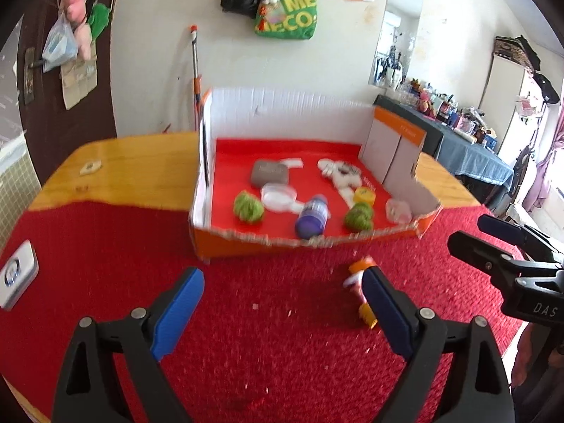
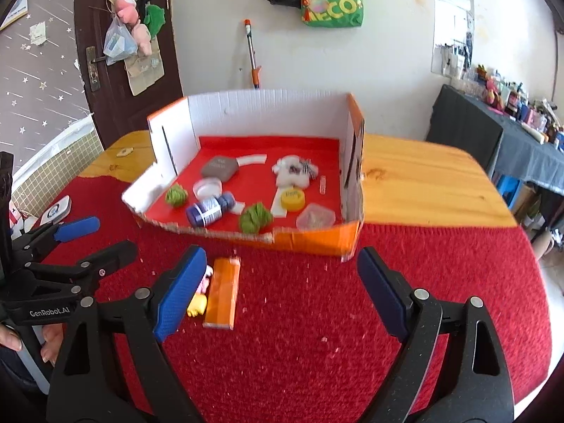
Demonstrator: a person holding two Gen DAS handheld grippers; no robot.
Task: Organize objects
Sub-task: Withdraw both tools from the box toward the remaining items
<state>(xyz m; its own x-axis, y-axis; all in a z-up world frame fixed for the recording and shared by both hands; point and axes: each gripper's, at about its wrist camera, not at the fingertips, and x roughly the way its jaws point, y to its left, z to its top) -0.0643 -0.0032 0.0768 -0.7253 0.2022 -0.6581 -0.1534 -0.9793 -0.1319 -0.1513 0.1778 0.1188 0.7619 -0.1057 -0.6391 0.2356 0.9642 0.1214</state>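
Observation:
An orange-and-white cardboard box (image 1: 310, 243) (image 2: 317, 239) stands on the red cloth. It holds a purple bottle (image 1: 312, 216) (image 2: 209, 209), two green balls (image 1: 248, 208) (image 2: 255, 218), a grey block (image 1: 269, 173) (image 2: 219, 168), a yellow lid (image 1: 365, 195) (image 2: 292, 199), clear lids and a white toy (image 1: 340, 172) (image 2: 294, 171). An orange packet with a small toy (image 2: 222, 292) (image 1: 363, 282) lies on the cloth before the box. My left gripper (image 1: 282, 313) is open and empty, the packet behind its right finger. My right gripper (image 2: 278, 296) is open and empty, the packet just right of its left finger.
The red cloth (image 1: 246, 317) (image 2: 317, 335) covers the near part of a wooden table (image 1: 134, 169) (image 2: 423, 183). A white device (image 1: 16, 275) (image 2: 56, 209) lies at the cloth's left edge. A white wall with hung bags stands behind, with a cluttered dark table (image 2: 511, 134) at right.

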